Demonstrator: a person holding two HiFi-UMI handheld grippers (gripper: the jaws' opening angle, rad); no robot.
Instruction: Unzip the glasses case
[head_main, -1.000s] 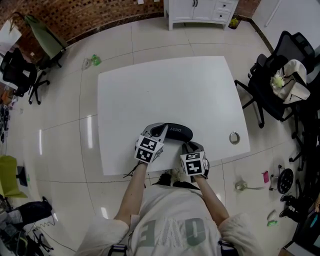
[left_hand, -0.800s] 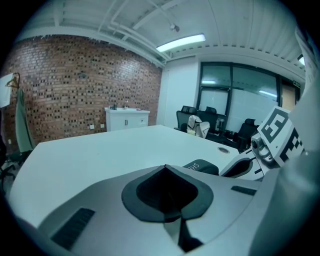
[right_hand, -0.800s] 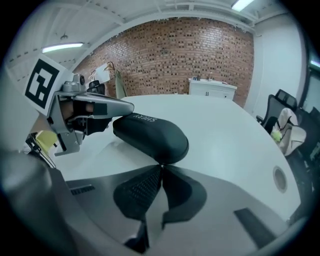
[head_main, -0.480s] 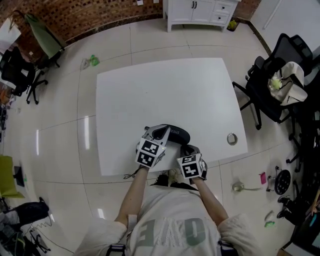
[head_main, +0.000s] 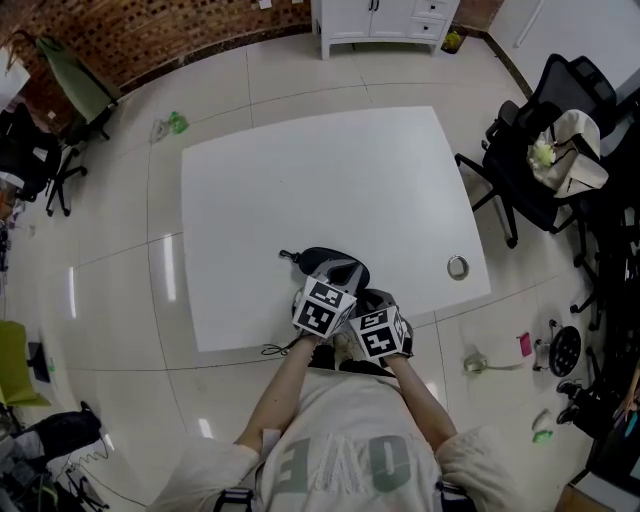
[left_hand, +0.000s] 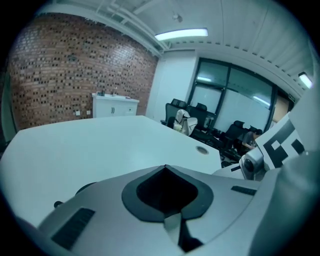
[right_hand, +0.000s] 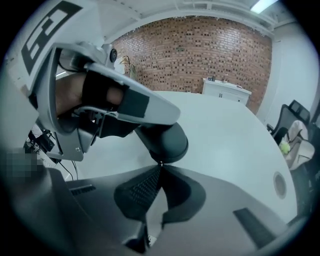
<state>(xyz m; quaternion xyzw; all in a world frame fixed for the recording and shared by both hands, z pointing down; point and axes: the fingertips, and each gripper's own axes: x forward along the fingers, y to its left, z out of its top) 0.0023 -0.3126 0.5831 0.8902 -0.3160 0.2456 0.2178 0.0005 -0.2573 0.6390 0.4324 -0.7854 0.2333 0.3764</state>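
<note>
The black glasses case (head_main: 318, 258) lies on the white desk (head_main: 320, 170), near its front edge. Above the case, the left claw (left_hand: 165, 167) is pressed together with nothing seen between its tips. The right claw (right_hand: 161, 164) is also closed, tips touching the case's end (a tiny glint there).
</note>
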